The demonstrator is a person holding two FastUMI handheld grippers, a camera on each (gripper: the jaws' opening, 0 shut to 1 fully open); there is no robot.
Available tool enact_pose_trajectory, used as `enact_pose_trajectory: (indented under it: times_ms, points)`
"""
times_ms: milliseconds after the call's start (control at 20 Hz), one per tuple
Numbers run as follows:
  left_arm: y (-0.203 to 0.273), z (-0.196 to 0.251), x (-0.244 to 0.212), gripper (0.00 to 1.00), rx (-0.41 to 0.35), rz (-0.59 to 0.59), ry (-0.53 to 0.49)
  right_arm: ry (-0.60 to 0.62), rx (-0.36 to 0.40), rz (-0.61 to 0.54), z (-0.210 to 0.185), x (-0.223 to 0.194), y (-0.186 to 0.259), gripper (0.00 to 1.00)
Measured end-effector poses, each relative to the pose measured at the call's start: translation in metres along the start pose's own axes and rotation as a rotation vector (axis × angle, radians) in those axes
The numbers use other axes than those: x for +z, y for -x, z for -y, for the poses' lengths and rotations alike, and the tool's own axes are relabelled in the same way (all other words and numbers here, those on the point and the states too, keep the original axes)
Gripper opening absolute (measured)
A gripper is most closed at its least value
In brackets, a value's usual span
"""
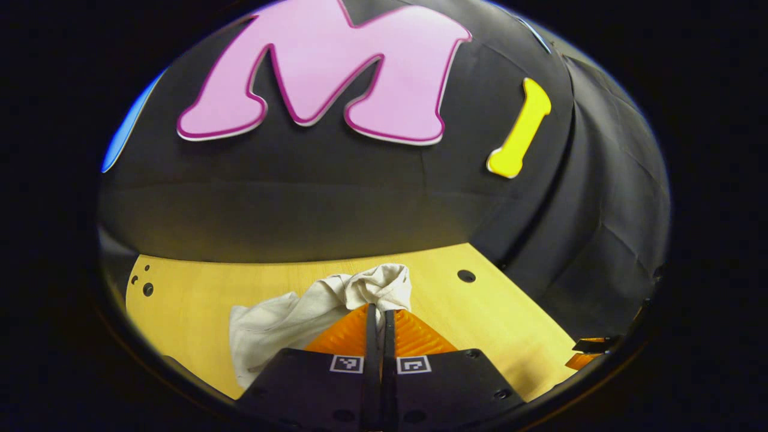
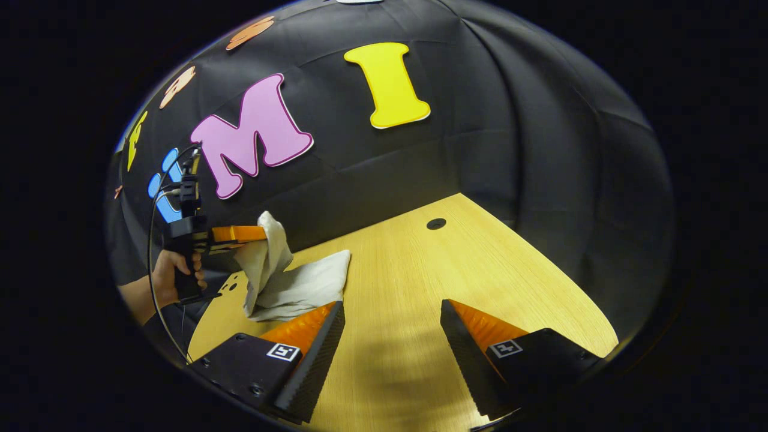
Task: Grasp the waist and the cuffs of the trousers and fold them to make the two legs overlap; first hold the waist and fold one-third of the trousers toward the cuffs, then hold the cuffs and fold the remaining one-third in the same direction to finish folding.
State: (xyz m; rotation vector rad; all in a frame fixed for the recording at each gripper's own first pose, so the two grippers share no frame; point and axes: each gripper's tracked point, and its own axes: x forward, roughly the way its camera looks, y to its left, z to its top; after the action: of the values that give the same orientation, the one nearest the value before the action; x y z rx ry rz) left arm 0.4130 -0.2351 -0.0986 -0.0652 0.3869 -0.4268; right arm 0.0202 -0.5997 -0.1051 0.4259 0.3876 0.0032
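A: Where do we stand with the trousers?

B: Our left gripper has its fingers pressed together on a bunch of the pale cloth, and the trousers spill away ahead of it and to its left over the wooden table. In the right gripper view we see that gripper lifted off the table, held level by a hand, with the cloth hanging from its tips and the rest heaped on the wood below it.

A: And our right gripper?

B: Its jaws are spread wide with nothing between them, low over bare table, and the heap lies ahead and to its left, near its left finger. We judge it has not yet taken the cuffs or the waist.

A: What could go wrong from here?

B: We cannot tell which part of the trousers the left gripper has hold of. If it is a random fold and not the waist or a cuff, lifting further will only drag a crumpled lump, and the legs will not lie over each other.

A: Anything else?

B: The hold looks like a small pinch at the very tips. A quick pull could let the fabric slip out. And if our right gripper closes on several layers of the heap at once, we would spread a twisted garment.
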Motion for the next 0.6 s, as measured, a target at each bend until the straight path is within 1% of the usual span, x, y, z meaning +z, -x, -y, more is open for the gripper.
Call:
enact_pose_trajectory:
  times_ms: [150,200,250,300,350,450,550,600]
  points:
    - [-0.010,0.017,-0.021,0.07,0.027,-0.048,-0.055,0.023,0.000,-0.005,0.005,-0.007,0.008,0.98]
    - [-0.015,0.021,-0.026,0.12,0.022,-0.060,-0.072,0.029,0.000,-0.003,0.006,-0.007,0.012,0.98]
    - [-0.014,0.030,-0.027,0.06,-0.002,-0.061,-0.081,0.030,0.001,0.000,0.006,-0.006,0.015,0.98]
    - [-0.014,0.045,-0.030,0.24,-0.030,-0.056,-0.081,0.026,0.000,0.006,0.006,-0.005,0.018,0.98]
    - [-0.012,0.056,-0.032,0.32,-0.056,-0.051,-0.078,0.020,0.002,0.009,0.005,-0.006,0.019,0.98]
    - [0.000,0.067,-0.032,0.58,-0.076,-0.045,-0.083,0.012,0.011,0.009,0.003,-0.009,0.021,0.98]
    - [0.012,0.067,-0.033,0.70,-0.059,-0.033,-0.115,0.019,0.023,0.003,-0.003,-0.014,0.023,0.98]
    - [0.020,0.064,-0.034,0.90,-0.039,-0.020,-0.140,0.025,0.028,0.004,-0.005,-0.014,0.024,0.98]
